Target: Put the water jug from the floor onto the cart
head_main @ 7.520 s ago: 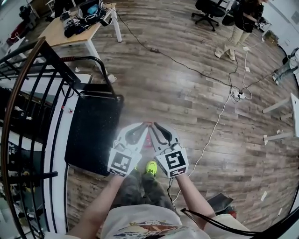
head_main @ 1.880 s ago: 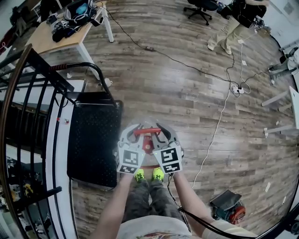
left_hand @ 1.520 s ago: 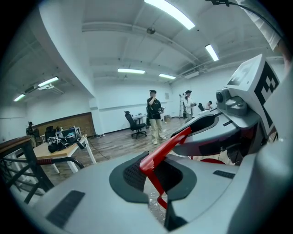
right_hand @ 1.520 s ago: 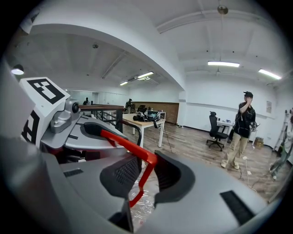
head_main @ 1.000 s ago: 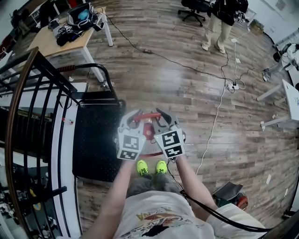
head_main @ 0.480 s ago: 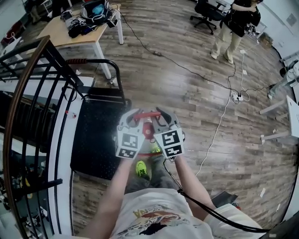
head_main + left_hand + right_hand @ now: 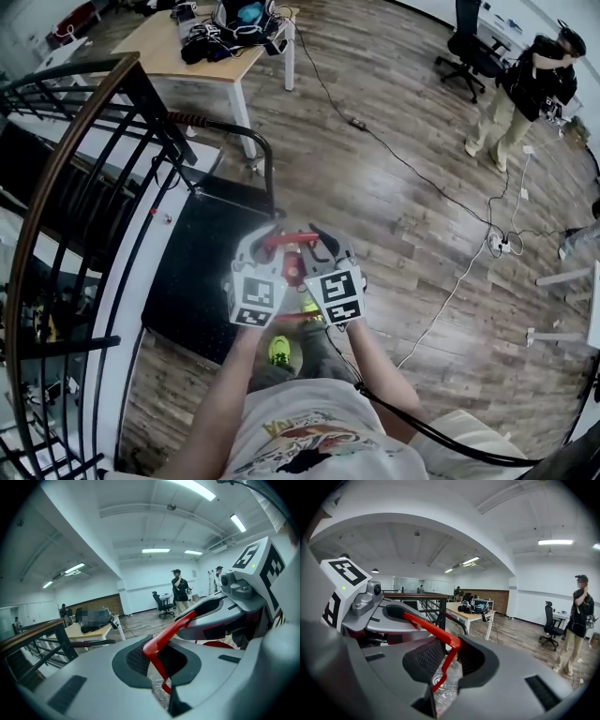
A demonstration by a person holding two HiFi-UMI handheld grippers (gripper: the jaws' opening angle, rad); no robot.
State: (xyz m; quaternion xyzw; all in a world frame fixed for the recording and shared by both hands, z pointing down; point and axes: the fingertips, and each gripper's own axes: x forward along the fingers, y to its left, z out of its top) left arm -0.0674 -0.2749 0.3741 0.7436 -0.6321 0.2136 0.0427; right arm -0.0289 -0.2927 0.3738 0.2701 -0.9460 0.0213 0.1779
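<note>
- The water jug [image 7: 446, 679] hangs in the air from its red handle [image 7: 289, 240], under both grippers. It is at the right edge of the black cart [image 7: 197, 281] and is not yet set down on it. The grippers hide most of its clear body from above, so I cannot tell whether it is over the deck or over the floor.
- The likeliest trouble: the handle is a thin bar carrying a heavy load. If either grip loosens or the two hands drift apart, the bar could slide through the pads and the jug could drop.
- A swinging jug could knock the cart's push bar [image 7: 239, 136] or land half off the deck and tip.
- The person's feet are close to the deck edge, so a stumble there could jolt the load.
- The left gripper [image 7: 159, 660] has its jaws almost pressed together, pinching the red handle near its bend.
- The right gripper [image 7: 445, 660] has its jaws a little wider apart, clamped on the other end of the same bar, with the jug's clear body showing below.
</note>
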